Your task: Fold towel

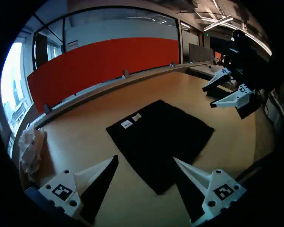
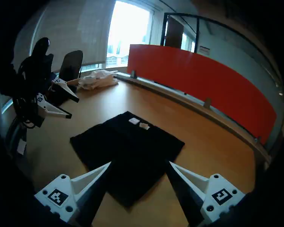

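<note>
A black towel [image 1: 161,143] lies flat on the wooden table [image 1: 85,128], with two small white tags [image 1: 130,121] near its far corner. My left gripper [image 1: 145,159] hovers open over the towel's near edge, nothing between its fingers. Across the table the right gripper [image 1: 207,98] hangs open above bare wood, apart from the cloth. In the right gripper view the towel [image 2: 130,155] spreads below the open right gripper [image 2: 139,163], whose fingers frame its near part. The left gripper [image 2: 74,108] shows open at the left, beyond the towel's far corner.
A crumpled white cloth heap [image 1: 30,147] sits at the table's end near the window [image 2: 96,80]. A red partition [image 1: 104,64] runs along the table's far edge. Dark office chairs [image 2: 70,64] stand by the window side.
</note>
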